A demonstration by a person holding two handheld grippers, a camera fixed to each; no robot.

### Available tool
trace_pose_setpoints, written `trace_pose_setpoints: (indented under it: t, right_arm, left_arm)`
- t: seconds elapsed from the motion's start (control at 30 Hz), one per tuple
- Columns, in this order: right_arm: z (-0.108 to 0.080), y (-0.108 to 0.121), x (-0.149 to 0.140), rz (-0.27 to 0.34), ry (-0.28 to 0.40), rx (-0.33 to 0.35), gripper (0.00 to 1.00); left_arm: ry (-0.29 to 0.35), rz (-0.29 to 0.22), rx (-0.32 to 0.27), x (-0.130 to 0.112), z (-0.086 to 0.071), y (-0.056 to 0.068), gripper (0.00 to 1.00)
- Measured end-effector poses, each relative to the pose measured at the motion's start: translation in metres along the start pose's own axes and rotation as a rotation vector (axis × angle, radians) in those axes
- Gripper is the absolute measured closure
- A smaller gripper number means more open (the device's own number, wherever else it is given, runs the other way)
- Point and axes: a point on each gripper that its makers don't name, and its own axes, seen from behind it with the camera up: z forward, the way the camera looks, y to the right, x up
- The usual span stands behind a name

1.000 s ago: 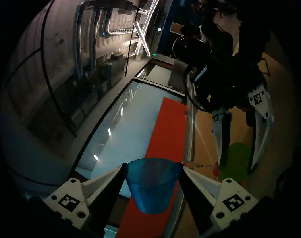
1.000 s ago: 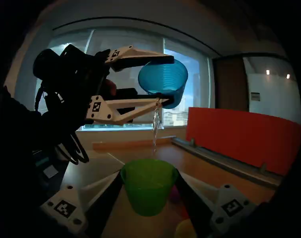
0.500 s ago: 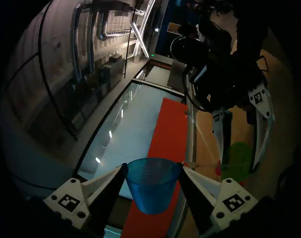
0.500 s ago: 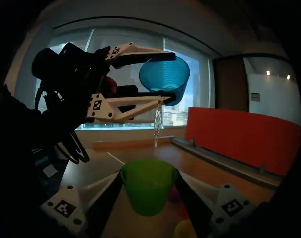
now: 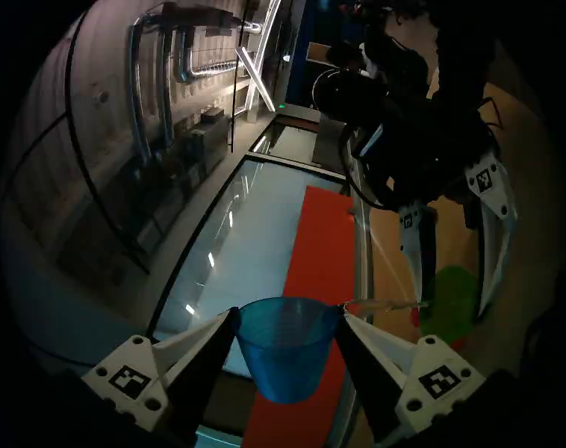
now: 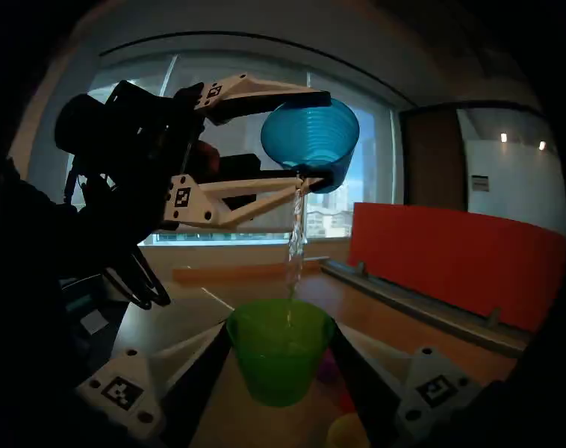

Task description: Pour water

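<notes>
— In the left gripper view, what do we have in the left gripper?

— The blue plastic cup, at six o'clock, pinched between both fingers just under its rim. We have it tipped over, and a thin water stream leaves its lip toward three o'clock, to the green cup that the right gripper clasps by both sides.

— How will that blue cup handle?

— We judge it light, thin-walled and ribbed, so it should flex if we squeeze hard and may slip once wet. A hold across the mid-wall, firm but not crushing, suits it.

— And around it?

— A red panel runs from six toward twelve o'clock, with window glass at nine and a wooden tabletop at three.

— Now the right gripper view.

— At six o'clock our right gripper is closed on the green cup, upright, fingers on opposite walls. At twelve o'clock the left gripper clamps the blue cup on its side, and the water falls into the green one.

— Risks?

— The green cup gains weight as it fills, we reckon, so its walls may bow. The tabletop lies below, the red panel at three o'clock, and a bright window behind.
</notes>
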Motion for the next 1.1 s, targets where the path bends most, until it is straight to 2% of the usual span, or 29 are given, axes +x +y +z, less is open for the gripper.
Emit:
trace_pose_setpoints:
  t: [0.67, 1.1]
  right_arm:
    - [-0.0036, 0.0029, -0.001, -0.012, 0.008, -0.007, 0.09]
    - [-0.004, 0.0031, 0.0035, -0.013, 0.014, -0.007, 0.08]
  left_arm:
    - [0.009, 0.075, 0.013, 0.0067, -0.0008, -0.008, 0.11]
    - [0.013, 0.127, 0.02, 0.0073, 0.0013, -0.009, 0.11]
